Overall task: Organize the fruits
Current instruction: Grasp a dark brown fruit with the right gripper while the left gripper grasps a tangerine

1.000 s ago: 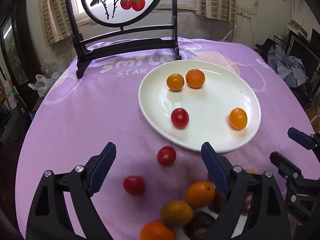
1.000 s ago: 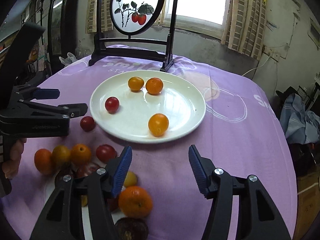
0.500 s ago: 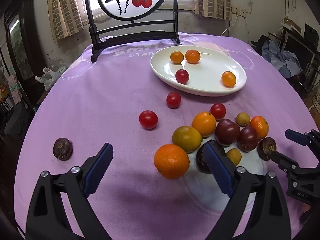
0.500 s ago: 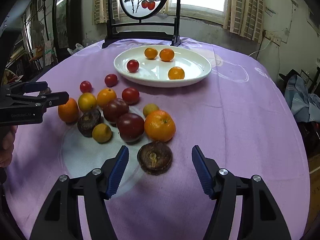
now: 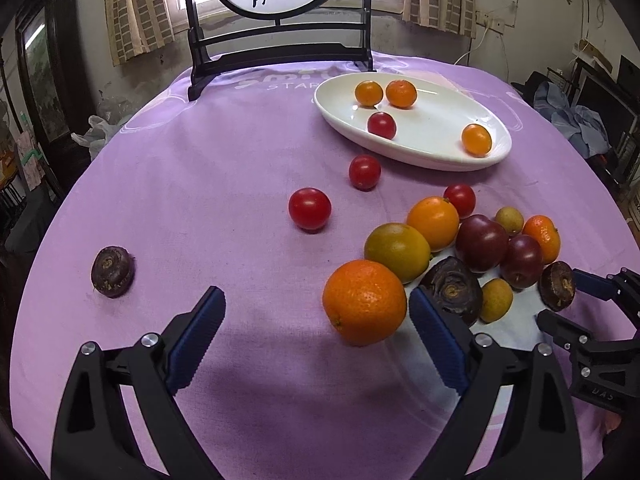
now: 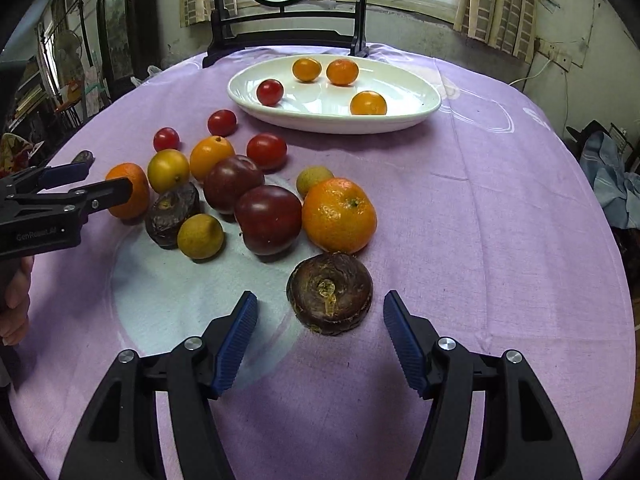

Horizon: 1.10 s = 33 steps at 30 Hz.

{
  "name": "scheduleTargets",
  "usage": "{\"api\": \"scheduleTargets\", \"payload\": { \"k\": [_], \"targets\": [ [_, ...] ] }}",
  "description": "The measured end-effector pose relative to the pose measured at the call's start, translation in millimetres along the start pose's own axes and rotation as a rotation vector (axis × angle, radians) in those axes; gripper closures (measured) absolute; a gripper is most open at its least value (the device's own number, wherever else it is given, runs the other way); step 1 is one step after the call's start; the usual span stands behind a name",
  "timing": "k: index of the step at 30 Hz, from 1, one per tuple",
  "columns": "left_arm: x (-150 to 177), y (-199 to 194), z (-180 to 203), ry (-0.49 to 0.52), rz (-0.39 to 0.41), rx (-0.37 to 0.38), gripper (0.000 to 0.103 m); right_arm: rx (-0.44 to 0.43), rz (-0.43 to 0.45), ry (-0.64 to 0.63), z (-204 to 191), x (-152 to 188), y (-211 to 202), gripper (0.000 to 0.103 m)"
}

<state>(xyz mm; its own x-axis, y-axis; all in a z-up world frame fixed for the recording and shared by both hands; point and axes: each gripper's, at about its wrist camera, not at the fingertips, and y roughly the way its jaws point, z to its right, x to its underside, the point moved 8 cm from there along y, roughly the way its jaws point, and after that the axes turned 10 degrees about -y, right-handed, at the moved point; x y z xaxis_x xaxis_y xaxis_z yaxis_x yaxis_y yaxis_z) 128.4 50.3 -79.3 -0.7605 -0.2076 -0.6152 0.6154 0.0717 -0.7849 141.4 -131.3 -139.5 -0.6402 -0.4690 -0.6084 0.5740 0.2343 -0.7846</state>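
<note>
A white oval plate (image 5: 420,160) (image 6: 332,124) at the back holds one red tomato and three small orange fruits. In front of it a pile of oranges, dark plums, small yellow fruits and brown wrinkled fruits lies on the purple cloth. My left gripper (image 5: 316,312) (image 6: 106,178) is open, with a big orange (image 5: 364,302) just ahead of its tips, close to the right finger. My right gripper (image 6: 320,312) (image 5: 562,298) is open around a brown wrinkled fruit (image 6: 330,300), with its pads apart from it. Two red tomatoes (image 5: 310,208) lie loose.
A lone brown fruit (image 5: 112,272) sits at the left on the cloth. A black stand with a round painting (image 5: 280,52) stands behind the plate. The round table drops away on all sides. A person's hand (image 6: 16,300) grips the left tool.
Both grippers drew back from the plate and sank toward the fruit pile. The big orange now lies at the left tips and the brown fruit between the right ones. Both jaws widened a little.
</note>
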Motion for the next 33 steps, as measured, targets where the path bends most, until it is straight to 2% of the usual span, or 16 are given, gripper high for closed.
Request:
{"api": "scheduleTargets", "payload": {
  "k": [3, 6, 15, 21, 22, 24, 26, 28, 29, 33],
  "targets": [
    [2.4, 4.8, 1.2, 0.004, -0.01, 0.015, 0.011, 0.018, 0.004, -0.001, 0.8, -2.5, 3.7, 0.039],
    [5.3, 8.1, 1.1, -0.005, -0.024, 0.026, 0.011, 0.035, 0.021, -0.004, 1.7, -4.6, 2.5, 0.06],
    [12.5, 13.2, 6.1, 0.015, -0.047, 0.009, 0.011, -0.03, 0.115, 0.047, 7.9, -7.8, -13.0, 0.06],
    [13.7, 18.5, 6.5, 0.03, -0.05, -0.023, 0.011, -0.072, 0.133, 0.065, 8.6, -8.1, -16.8, 0.06],
    [13.7, 19.5, 6.0, 0.029, -0.05, -0.025, 0.013, -0.073, 0.133, 0.067, 9.0, -7.9, -17.2, 0.06],
    [14.2, 23.7, 6.8, 0.03, -0.066, -0.013, 0.026, -0.075, 0.137, 0.066, 8.5, -8.1, -18.5, 0.06],
    [12.7, 25.7, 9.0, 0.022, -0.071, 0.008, 0.032, -0.074, 0.139, 0.065, 8.4, -7.6, -19.2, 0.06],
    [11.1, 24.9, 15.1, 0.044, -0.063, 0.029, 0.048, -0.074, 0.142, 0.066, 9.4, -7.6, -19.8, 0.06],
    [11.6, 23.8, 19.5, 0.055, -0.066, 0.046, 0.06, -0.074, 0.143, 0.068, 9.8, -7.6, -19.9, 0.06],
    [15.9, 19.2, 25.1, 0.07, -0.073, 0.051, 0.06, -0.076, 0.151, 0.075, 11.4, -7.3, -21.2, 0.06]
  ]
}}
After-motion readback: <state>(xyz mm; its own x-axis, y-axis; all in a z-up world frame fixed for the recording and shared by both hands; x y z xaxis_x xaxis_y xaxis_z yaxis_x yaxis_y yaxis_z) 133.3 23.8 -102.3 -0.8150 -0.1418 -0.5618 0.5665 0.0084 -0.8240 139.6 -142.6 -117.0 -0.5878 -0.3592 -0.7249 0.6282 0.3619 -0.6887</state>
